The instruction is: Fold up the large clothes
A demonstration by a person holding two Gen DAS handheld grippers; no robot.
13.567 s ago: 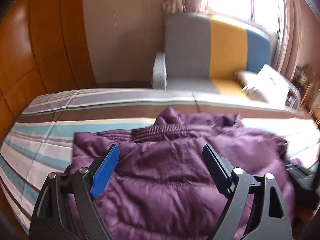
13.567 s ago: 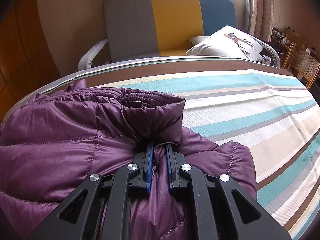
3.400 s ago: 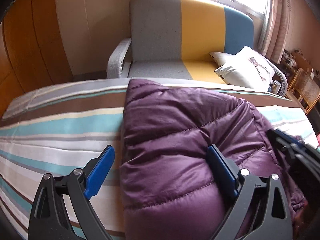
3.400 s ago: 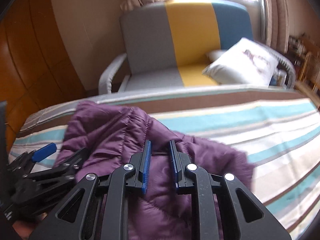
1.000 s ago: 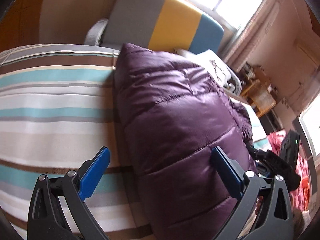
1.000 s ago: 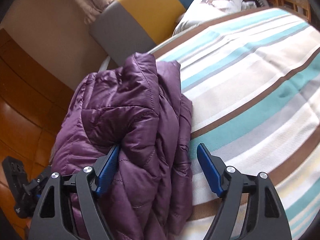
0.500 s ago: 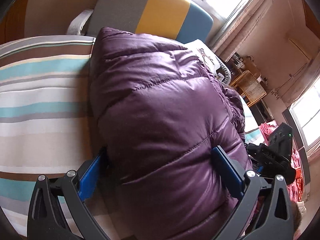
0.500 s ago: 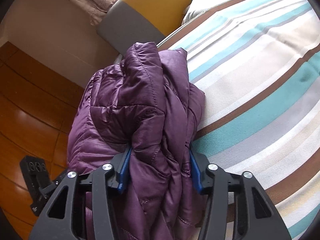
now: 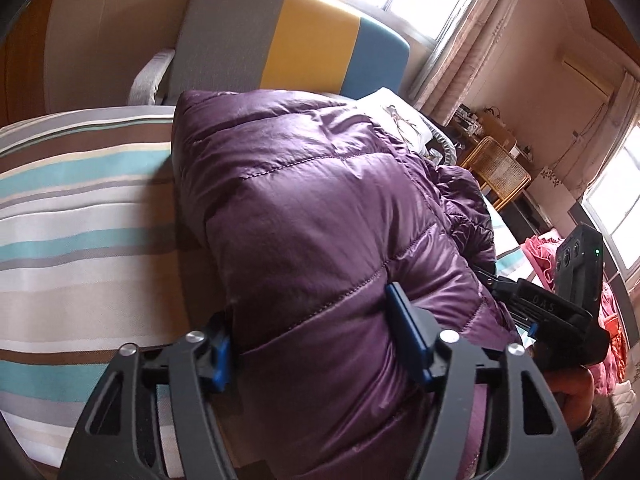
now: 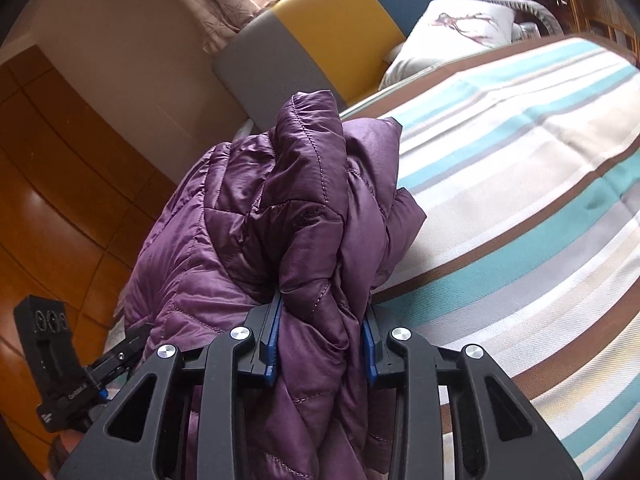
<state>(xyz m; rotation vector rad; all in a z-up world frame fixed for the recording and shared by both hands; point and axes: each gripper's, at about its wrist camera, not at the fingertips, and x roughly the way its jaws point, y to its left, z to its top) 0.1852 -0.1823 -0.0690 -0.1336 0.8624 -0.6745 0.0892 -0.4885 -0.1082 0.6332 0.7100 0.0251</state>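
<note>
One purple quilted jacket (image 9: 320, 240), folded into a thick bundle, lies on the striped bed cover (image 9: 80, 220) and is held from both ends by two grippers. The left gripper (image 9: 316, 336) has its jaws partly closed around the near end of the bundle, one blue pad pressed into the puffy top surface and the other tucked against the jacket's left edge just above the cover. The right gripper (image 10: 322, 344) has its jaws drawn in close on a stack of folded layers, both blue pads pressing into the fabric. In the left wrist view the jacket's left edge runs straight away toward the sofa, with a broad stretch of bare cover beside it; its far corner reaches the bed's far edge. In the right wrist view the bundle's right edge drops to the cover, and bare striped cover spreads wide to the right. Beyond the bed stands one sofa (image 10: 320, 28) in grey, yellow and blue panels, with one white cushion (image 10: 452, 36) on its seat. One wicker chair (image 9: 500, 172) stands by the wall.
</note>
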